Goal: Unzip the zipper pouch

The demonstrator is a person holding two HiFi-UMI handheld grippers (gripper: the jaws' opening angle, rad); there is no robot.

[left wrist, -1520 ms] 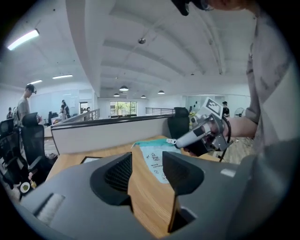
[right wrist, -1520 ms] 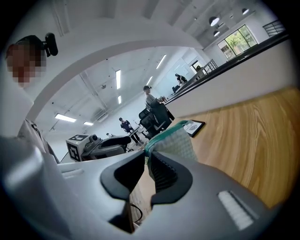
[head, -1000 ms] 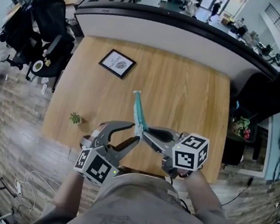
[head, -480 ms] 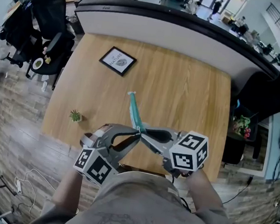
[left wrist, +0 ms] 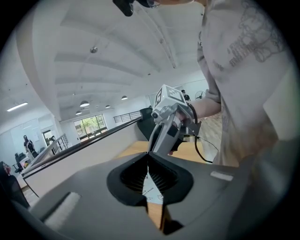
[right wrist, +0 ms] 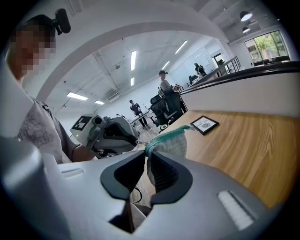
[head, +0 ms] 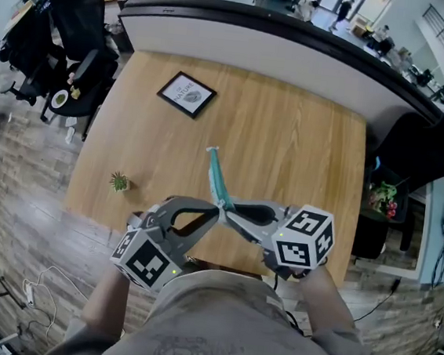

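Since the pouch (head: 219,179) is held up over the counter (head: 304,150), on edge with its teal zip side uppermost and its far end pointing away from me, everything depends on the two grips at its near end. I judge the step in hand to be the first draw of the slider. To do it well I should keep the right side as a fixed anchor. The pull (right wrist: 140,141) should travel along the line of the zip toward the far end, not sideways or upward, so the teeth part without the cloth bunching. A steady, even draw is wanted, since a jerk could slip the small tab out of the pinch. If the pouch sags or folds, I should stretch it taut first.

As to where it lies, the pouch's near end sits between the fingers of my right gripper (right wrist: 146,157), which are clenched on the cloth just below the zip. The fingers of my left gripper (left wrist: 148,157) have just been closing and now stand together. In the right gripper view their tips meet the metal pull at the pouch's near corner, so they appear to pinch it, though the tab is too small to be sure. The two sets of tips sit just beside each other, and the rest of the pouch juts beyond them, seemingly clear of the counter.
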